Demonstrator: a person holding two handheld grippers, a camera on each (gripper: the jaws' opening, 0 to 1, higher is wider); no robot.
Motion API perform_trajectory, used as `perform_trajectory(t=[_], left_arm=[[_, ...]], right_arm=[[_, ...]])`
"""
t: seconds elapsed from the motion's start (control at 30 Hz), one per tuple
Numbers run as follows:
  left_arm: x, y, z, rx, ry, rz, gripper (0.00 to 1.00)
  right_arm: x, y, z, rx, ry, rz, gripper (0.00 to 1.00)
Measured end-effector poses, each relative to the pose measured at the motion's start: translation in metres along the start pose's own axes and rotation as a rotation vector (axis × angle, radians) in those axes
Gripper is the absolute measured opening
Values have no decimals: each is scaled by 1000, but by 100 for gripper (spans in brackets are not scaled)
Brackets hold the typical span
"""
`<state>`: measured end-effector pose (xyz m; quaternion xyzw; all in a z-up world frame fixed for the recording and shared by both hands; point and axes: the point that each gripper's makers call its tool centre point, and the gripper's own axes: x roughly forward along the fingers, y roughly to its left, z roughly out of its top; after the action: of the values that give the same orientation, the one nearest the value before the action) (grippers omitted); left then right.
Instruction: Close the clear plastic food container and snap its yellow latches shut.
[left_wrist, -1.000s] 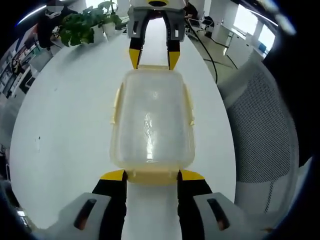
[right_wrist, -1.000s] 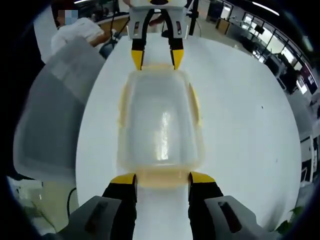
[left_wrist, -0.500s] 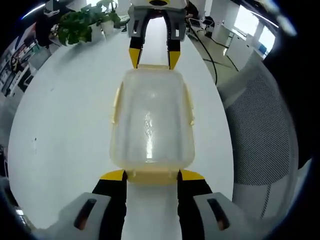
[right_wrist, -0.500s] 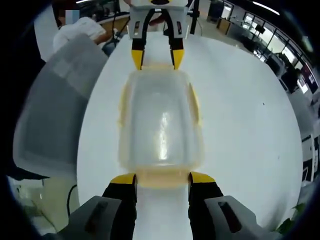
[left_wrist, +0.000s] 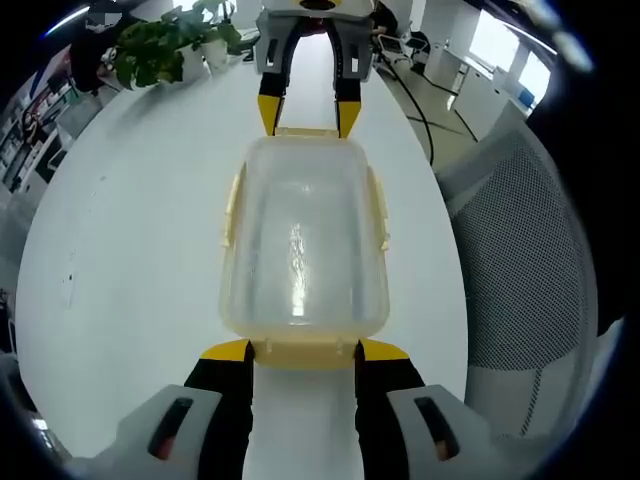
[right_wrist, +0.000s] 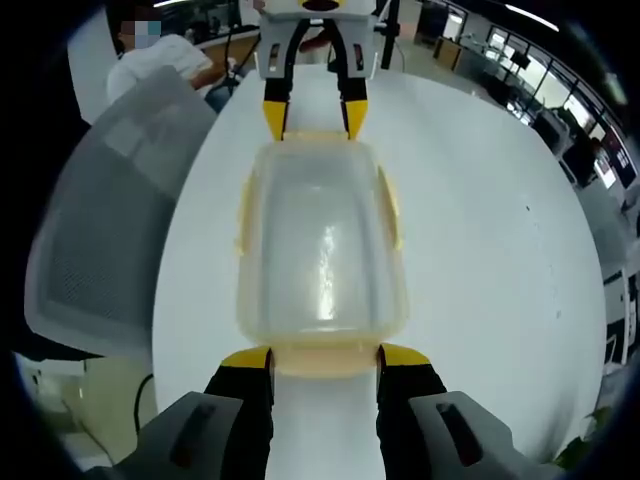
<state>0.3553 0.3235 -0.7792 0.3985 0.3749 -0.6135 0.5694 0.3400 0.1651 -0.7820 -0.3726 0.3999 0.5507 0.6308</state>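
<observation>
Hardly shifted since a second ago: only a slight drift of both views, container and claws as before. Left to right across the white desk (left_wrist: 120, 250): clear plastic food container (left_wrist: 303, 245) lying lid down, long axis running straight from left claw (left_wrist: 303, 349) to right claw (left_wrist: 308, 112). Both released, jaws spread to either side of the yellow end latches (right_wrist: 322, 358), one at each short end. Equally near. Side latches apparently unsnapped yet.
</observation>
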Motion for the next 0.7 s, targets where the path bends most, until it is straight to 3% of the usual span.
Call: perform_trajectory(t=[0.7], left_arm=[[4, 1, 0, 19, 16, 6, 39]], right_arm=[[2, 0, -3, 0, -5, -2, 40]])
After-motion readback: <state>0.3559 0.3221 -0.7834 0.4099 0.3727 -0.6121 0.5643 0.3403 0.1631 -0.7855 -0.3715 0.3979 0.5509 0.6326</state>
